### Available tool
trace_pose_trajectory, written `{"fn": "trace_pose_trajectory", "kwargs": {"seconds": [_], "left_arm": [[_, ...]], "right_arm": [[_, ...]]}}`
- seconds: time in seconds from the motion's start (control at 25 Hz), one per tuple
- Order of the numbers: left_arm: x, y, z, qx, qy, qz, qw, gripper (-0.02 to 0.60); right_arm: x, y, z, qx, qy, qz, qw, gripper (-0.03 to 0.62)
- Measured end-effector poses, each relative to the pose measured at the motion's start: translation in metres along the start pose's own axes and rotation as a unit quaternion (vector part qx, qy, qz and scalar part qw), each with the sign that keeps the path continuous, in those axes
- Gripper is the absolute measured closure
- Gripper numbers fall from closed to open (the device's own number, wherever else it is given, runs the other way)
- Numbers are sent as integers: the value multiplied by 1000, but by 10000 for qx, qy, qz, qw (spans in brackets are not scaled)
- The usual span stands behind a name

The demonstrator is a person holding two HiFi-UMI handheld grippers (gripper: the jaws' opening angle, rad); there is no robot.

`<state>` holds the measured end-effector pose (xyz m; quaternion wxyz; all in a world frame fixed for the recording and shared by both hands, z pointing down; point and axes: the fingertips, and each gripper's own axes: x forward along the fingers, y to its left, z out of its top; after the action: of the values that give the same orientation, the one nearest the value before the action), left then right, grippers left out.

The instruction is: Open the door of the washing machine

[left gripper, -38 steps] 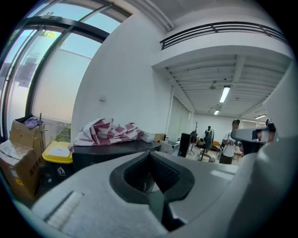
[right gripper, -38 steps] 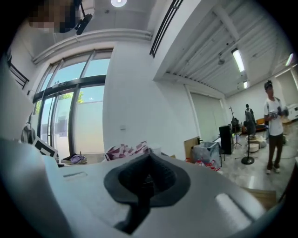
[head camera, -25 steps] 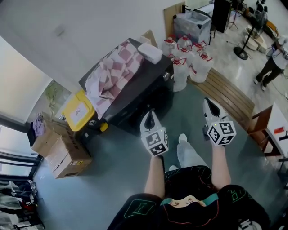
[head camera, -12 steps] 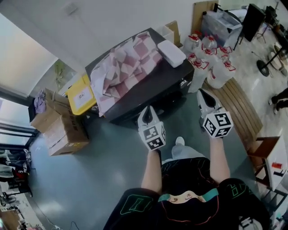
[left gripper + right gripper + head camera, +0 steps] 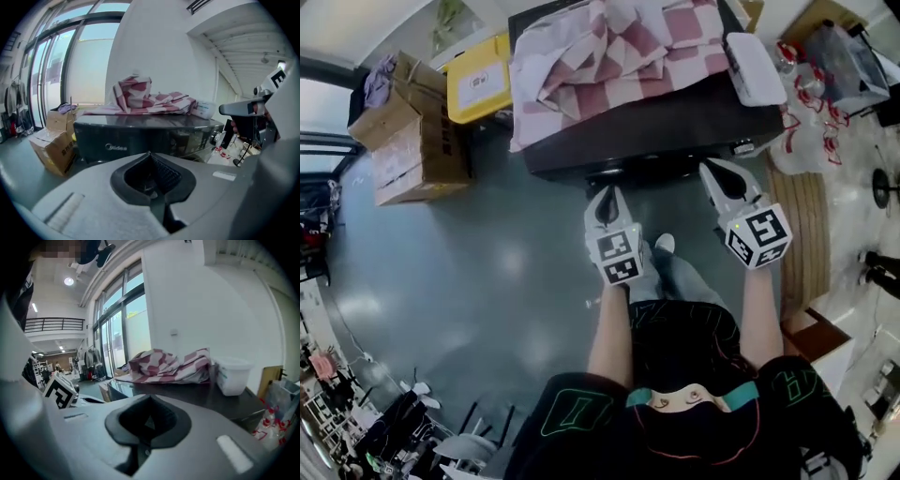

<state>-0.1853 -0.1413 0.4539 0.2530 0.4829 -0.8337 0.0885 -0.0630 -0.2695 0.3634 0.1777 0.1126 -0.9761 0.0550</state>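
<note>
While both tools are closed and empty, note the layout: your left gripper (image 5: pixel 606 197) and right gripper (image 5: pixel 712 173) each have jaws pressed together with nothing between them, as each gripper view confirms. The washer (image 5: pixel 675 127) lies straight ahead of you, its long side running across your line of reach, with a checked cloth (image 5: pixel 600 47) and a white box (image 5: pixel 757 67) on top. In the head view the right gripper's tip sits just beside the front edge, near the knob (image 5: pixel 741 147); the left hangs slightly further back, nearer the middle. The door, presumably on the front face below that edge, shows clearly in no view. Judgement: your right is nearer, but either must drop to the front face first.
</note>
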Motion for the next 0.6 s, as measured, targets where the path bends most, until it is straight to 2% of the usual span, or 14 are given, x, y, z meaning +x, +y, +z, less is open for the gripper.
{"fn": "trace_pose_trajectory", "kwargs": {"seconds": [0.08,0.2,0.4,0.6], "left_arm": [[-1,19,-22,-64,231,154,9996,572],[6,38,-53,-135,541,169,9983,572],[28,49,-91,30,873,-163,9960,572],[46,66,-136,294,1420,-408,9886,572]], "right_arm": [[18,17,-15,-110,268,252,9993,591],[35,32,-46,-242,725,322,9966,591],[57,45,-91,-506,1361,325,9889,591],[75,67,-120,-1261,2021,683,9688,591]]}}
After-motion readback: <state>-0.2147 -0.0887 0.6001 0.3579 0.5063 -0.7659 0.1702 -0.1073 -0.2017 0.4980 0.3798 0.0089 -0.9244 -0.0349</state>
